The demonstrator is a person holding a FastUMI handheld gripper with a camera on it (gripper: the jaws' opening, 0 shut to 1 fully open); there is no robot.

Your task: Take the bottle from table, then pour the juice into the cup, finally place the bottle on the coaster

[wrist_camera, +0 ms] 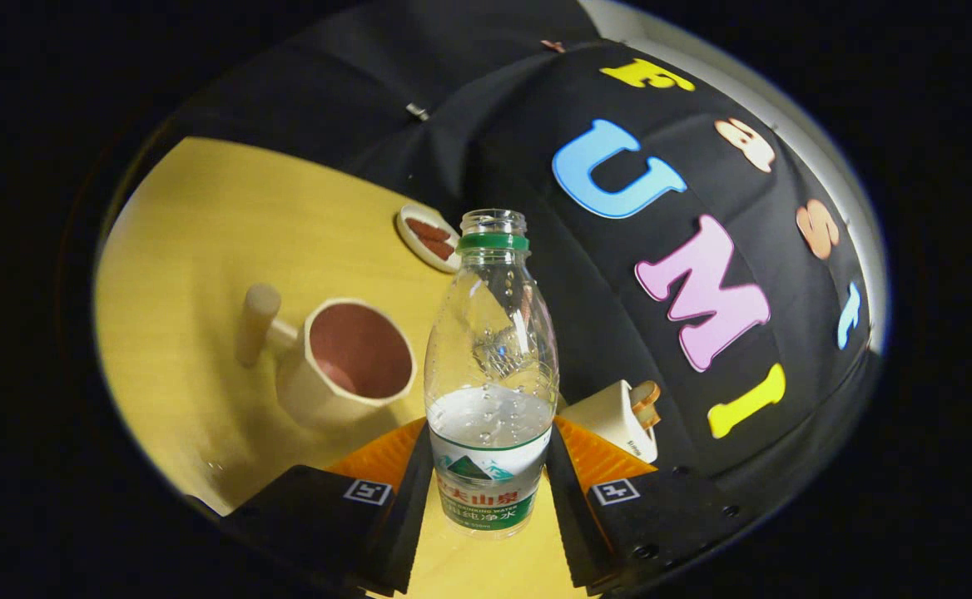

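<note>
**Bottle in the grip, cup waiting beside it**

I have the hand-held gripper (490, 491) closed around the clear plastic bottle with the green neck ring and no cap (491, 366). Both black fingers (407, 499) press on the labelled lower part, one on each side, and the bottle stands upright between them, about one third full. I cannot tell if its base touches the yellow wooden bench (195, 241) or is already lifted a little.

The cream mug with the reddish inside and thick handle (351, 359) is just beside the bottle, ahead of the fingers. The small oval cream coaster with brown pieces (429, 238) lies beyond it, near the black wall. A small white block (619, 420) sits close on the other side.

My worries: the grip is low on a soft, smooth bottle, so I think it may slip or turn when I tilt it. The mouth is open, so a fast tilt would spill liquid on the bench. The mug is very near, and a careless swing could knock it.
</note>
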